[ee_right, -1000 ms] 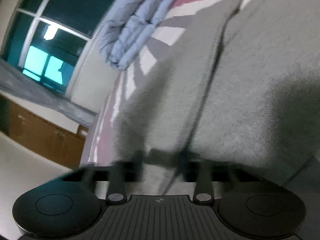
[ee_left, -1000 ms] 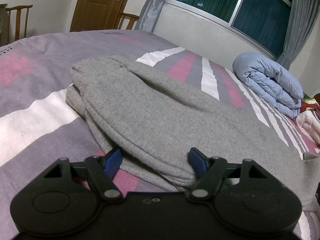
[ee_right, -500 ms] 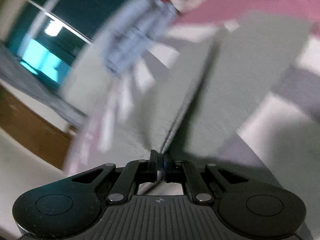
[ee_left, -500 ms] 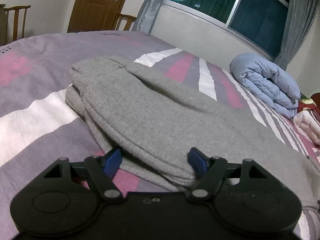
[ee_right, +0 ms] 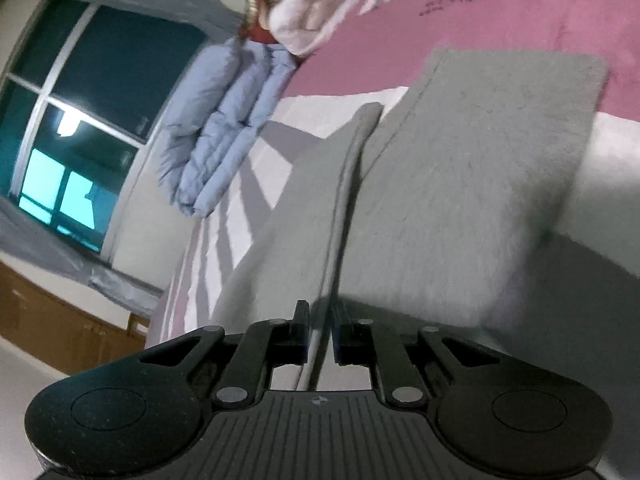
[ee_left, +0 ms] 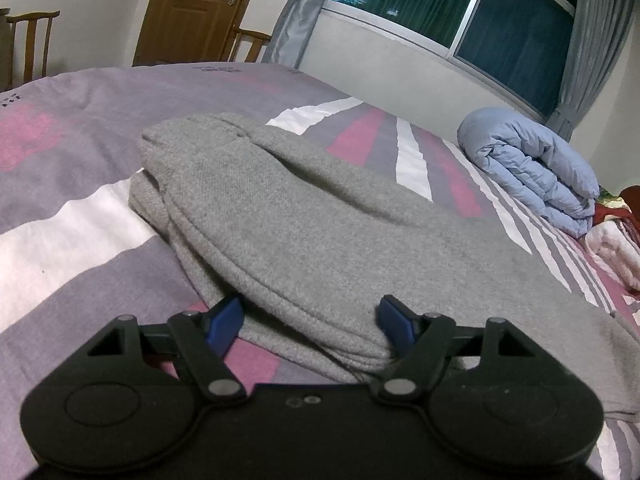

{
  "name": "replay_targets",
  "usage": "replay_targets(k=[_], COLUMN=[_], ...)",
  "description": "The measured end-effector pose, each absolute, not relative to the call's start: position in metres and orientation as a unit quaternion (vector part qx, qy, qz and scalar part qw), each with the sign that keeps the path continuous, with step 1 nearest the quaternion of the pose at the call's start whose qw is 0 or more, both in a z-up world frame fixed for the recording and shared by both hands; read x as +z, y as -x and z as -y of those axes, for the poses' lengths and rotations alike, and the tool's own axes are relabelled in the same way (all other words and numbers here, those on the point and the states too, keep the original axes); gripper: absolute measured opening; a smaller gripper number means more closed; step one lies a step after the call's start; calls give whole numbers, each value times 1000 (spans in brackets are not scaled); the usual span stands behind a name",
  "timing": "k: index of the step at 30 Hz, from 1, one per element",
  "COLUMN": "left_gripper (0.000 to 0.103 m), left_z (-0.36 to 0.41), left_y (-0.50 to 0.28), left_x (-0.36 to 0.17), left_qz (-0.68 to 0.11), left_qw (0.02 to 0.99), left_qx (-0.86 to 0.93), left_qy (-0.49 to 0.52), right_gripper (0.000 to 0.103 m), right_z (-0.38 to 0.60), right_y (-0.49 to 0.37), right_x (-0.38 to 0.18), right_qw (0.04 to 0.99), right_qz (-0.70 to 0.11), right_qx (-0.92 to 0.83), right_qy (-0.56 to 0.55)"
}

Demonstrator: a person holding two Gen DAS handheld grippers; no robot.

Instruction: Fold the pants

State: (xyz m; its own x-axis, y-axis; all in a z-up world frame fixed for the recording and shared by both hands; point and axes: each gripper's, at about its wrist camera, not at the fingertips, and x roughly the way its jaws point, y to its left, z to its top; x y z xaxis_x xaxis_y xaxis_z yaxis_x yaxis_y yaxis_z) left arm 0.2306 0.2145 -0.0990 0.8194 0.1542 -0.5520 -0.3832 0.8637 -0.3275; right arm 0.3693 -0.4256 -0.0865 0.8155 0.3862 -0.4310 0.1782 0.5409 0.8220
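Grey knit pants (ee_left: 320, 232) lie folded lengthwise on the bed. In the left wrist view my left gripper (ee_left: 312, 320) is open, its blue pads either side of the pants' near folded edge, low over the sheet. In the right wrist view my right gripper (ee_right: 320, 332) is shut on the pants' edge (ee_right: 340, 216) and holds it lifted off the bed. A flat grey leg end (ee_right: 492, 152) hangs out ahead of it over the sheet.
The bed sheet (ee_left: 80, 216) is striped purple, white and pink. A rolled blue duvet (ee_left: 528, 168) and pink bedding (ee_left: 616, 240) lie by the window wall. Chairs (ee_left: 32, 40) and a wooden door (ee_left: 192, 12) stand beyond the bed's far end.
My right gripper has shut on the pants' edge and lifted it, so the cloth now hangs clear of the sheet. My left gripper has hardly moved and stays open.
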Motion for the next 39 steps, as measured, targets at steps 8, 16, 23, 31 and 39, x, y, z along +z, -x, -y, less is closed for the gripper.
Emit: replay_targets(k=[8, 16, 23, 31, 39], left_gripper=[68, 68, 68, 68, 68], left_z=[-211, -211, -211, -211, -209], left_y=[-233, -232, -232, -232, -232], left_x=[-99, -99, -99, -99, -99], left_qz=[-265, -264, -264, -264, -265], left_qw=[929, 929, 929, 930, 930], left_qx=[148, 147, 147, 148, 150], left_qy=[213, 213, 212, 210, 207], right_gripper=[4, 4, 18, 42, 5], right_z=[444, 454, 483, 524, 536], right_y=[-393, -307, -302, -337, -356], right_x=[-80, -51, -91, -84, -74], right_qw=[843, 879, 828, 828, 857], right_qz=[-280, -244, -258, -228, -250], right_qx=[54, 28, 12, -35, -18], right_qy=[-457, -408, -499, -512, -451])
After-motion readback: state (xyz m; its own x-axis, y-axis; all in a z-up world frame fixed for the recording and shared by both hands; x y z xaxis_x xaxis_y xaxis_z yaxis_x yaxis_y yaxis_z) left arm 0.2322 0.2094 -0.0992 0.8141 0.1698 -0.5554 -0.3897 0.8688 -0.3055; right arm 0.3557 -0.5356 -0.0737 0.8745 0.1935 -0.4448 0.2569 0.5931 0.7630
